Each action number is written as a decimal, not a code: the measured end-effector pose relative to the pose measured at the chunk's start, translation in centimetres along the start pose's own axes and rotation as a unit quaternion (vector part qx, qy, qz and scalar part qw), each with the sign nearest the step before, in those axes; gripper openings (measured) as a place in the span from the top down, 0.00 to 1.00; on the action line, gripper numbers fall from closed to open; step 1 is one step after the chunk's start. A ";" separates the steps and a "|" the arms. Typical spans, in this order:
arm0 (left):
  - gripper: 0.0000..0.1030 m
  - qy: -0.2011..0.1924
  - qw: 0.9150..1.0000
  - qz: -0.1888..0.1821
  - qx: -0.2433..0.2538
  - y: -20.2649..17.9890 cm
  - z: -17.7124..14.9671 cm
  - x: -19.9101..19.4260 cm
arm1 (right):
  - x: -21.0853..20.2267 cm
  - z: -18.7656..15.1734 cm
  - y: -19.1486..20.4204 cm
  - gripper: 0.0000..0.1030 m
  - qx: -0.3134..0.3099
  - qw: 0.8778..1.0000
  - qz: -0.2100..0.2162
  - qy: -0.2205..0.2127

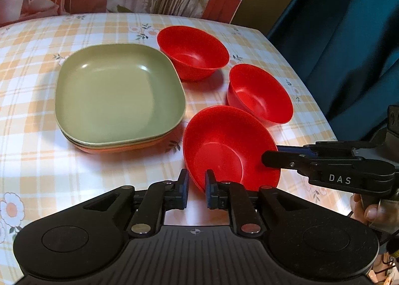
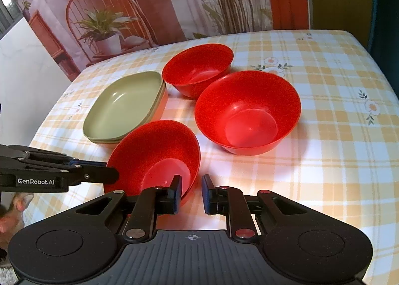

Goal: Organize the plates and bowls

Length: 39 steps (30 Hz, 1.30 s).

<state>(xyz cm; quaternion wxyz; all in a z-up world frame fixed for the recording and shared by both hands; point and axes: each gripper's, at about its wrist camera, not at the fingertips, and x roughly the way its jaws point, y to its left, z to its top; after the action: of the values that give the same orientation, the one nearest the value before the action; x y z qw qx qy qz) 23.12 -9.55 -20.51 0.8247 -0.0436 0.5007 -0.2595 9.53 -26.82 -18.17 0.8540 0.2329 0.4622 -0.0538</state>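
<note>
Three red bowls and a stack of square plates [image 1: 117,85] [image 2: 124,105], green on top and orange at the bottom, are on the checked tablecloth. The nearest red bowl [image 1: 224,143] [image 2: 154,150] sits tilted between both grippers. My left gripper [image 1: 196,185] [image 2: 109,170] straddles its near rim, one pad inside and one outside, closed on the wall. My right gripper [image 2: 190,186] [image 1: 274,154] clamps the opposite side of the same rim. A second red bowl [image 1: 259,93] [image 2: 247,110] stands upright just beyond. The third red bowl [image 1: 192,50] [image 2: 197,68] stands farther back beside the plates.
The table [image 1: 37,160] [image 2: 336,135] ends at a rounded right edge next to dark teal fabric [image 1: 349,48]. A printed backdrop [image 2: 124,11] hangs behind the far edge. A person's hand [image 1: 371,212] [image 2: 15,207] holds each gripper's handle.
</note>
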 end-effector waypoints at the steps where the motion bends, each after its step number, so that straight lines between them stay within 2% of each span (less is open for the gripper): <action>1: 0.86 0.001 1.000 -0.002 -0.002 0.0 0.0 0.1 | 0.0 0.0 0.0 0.86 0.003 1.000 0.002 -0.002; 15: 0.86 -0.006 1.000 -0.009 -0.003 0.1 0.1 -0.1 | -0.2 -0.8 0.0 0.90 0.030 0.999 -0.007 -0.042; 22: 0.86 -0.013 1.000 -0.013 0.001 0.0 0.0 -0.8 | -0.7 -1.1 0.3 0.90 0.032 0.998 -0.008 -0.047; 39: 0.86 -0.063 0.998 -0.006 0.022 -0.8 0.8 -3.6 | -2.5 0.1 1.5 0.90 0.025 0.997 0.004 -0.075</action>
<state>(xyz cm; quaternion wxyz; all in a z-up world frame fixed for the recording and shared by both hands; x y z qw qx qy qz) 22.16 -8.65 -17.00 0.8540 -0.0446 0.4413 -0.2718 8.60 -25.85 -15.54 0.8807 0.2510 0.3939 -0.0790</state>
